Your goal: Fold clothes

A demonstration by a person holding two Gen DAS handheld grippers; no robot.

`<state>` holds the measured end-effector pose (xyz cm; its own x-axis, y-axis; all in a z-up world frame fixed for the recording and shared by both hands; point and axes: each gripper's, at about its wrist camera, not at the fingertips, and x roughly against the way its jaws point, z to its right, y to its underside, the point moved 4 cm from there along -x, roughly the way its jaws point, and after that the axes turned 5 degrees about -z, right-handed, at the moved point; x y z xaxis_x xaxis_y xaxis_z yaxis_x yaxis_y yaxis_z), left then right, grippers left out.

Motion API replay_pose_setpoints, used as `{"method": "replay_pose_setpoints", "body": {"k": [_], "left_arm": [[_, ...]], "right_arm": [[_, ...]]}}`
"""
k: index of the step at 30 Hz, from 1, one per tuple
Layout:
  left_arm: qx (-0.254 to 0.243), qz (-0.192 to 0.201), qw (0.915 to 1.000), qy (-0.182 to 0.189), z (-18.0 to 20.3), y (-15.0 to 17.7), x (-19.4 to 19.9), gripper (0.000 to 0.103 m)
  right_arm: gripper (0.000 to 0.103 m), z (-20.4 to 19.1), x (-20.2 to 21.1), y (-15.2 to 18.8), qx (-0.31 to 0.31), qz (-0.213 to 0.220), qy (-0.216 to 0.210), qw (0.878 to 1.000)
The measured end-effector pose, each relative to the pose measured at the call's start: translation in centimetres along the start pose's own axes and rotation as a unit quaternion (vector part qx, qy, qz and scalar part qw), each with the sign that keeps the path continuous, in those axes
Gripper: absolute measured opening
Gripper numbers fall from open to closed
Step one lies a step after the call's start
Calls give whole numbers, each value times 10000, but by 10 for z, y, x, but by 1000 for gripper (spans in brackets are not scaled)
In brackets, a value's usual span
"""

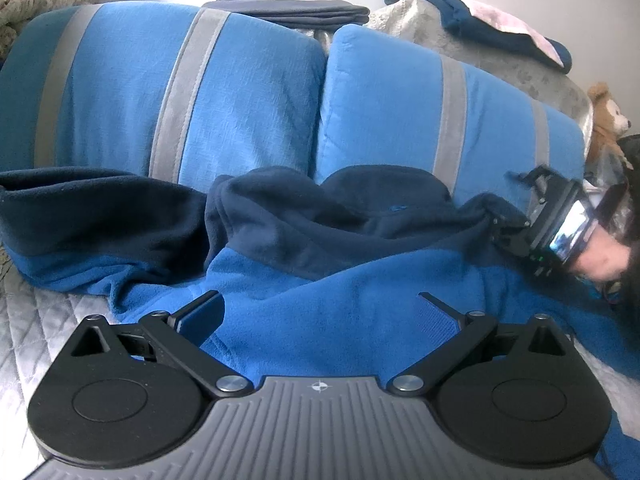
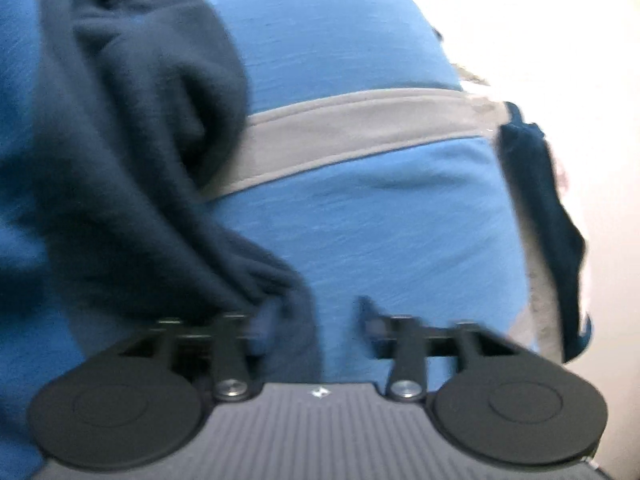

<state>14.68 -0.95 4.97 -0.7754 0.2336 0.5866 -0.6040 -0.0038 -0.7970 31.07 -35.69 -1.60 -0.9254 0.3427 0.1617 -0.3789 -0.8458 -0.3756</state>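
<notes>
Your left hand-held gripper [image 1: 320, 300] hovers spread wide over the blue fleece [image 1: 340, 312] at lower centre, ready to pin it, while your right hand-held gripper [image 2: 312, 320] pinches its navy edge [image 2: 276, 312] to pull the fold.

A fleece top [image 1: 320, 300] in two blues lies rumpled across the bed, its bright blue body spread flat toward the near side and its dark navy upper part [image 1: 340, 216] bunched in soft folds against the pillows. One navy sleeve [image 1: 80, 208] trails off to the left. In the right wrist view, blurred navy fabric [image 2: 140, 200] drapes in thick folds.
</notes>
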Motion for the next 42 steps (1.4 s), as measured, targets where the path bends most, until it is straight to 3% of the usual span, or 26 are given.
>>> {"method": "replay_pose_setpoints", "body": {"k": [5, 7, 13, 15, 17, 21, 24, 27, 29, 33, 35, 38, 42], "left_arm": [[-24, -7, 10000, 37, 6, -4, 10, 103], [-97, 52, 9999, 36, 9, -6, 18, 103], [-72, 139, 9999, 30, 11, -9, 44, 103], [88, 192, 9996, 205, 5, -13, 58, 103], [96, 211, 9989, 404, -1, -19, 72, 103], [124, 452, 9981, 394, -13, -26, 101, 103], [265, 528, 9976, 370, -28, -28, 116, 103], [362, 495, 9979, 184, -47, -30, 124, 103], [445, 419, 9981, 6, -62, -29, 127, 103], [526, 175, 9982, -220, -94, -22, 133, 103], [468, -115, 9983, -323, -106, -15, 129, 102], [401, -811, 9951, -395, -120, 1, 117, 101], [389, -1750, 9836, 180, -133, 39, 106, 96]], "right_arm": [[103, 32, 40, -5, -857, -307, -281, 9955], [103, 49, 70, -8, -1457, -344, -509, 9874], [103, 84, 177, -24, -3185, -306, -1457, 9361], [103, 89, 209, -34, -3396, -142, -1743, 9242], [103, 97, 237, -46, -3375, 54, -1932, 9213], [103, 111, 282, -66, -3341, 222, -2270, 9145], [103, 116, 307, -70, -3596, 311, -2699, 8927], [103, 102, 320, -69, -3926, 297, -2813, 8751], [103, 85, 322, -68, -4244, 225, -2950, 8558], [103, 41, 319, -71, -4740, 164, -3190, 8206], [103, 17, 319, -75, -4821, 179, -3317, 8107], [103, -13, 318, -81, -4680, 142, -3443, 8138], [103, -28, 317, -80, -4473, 107, -3523, 8220]]}}
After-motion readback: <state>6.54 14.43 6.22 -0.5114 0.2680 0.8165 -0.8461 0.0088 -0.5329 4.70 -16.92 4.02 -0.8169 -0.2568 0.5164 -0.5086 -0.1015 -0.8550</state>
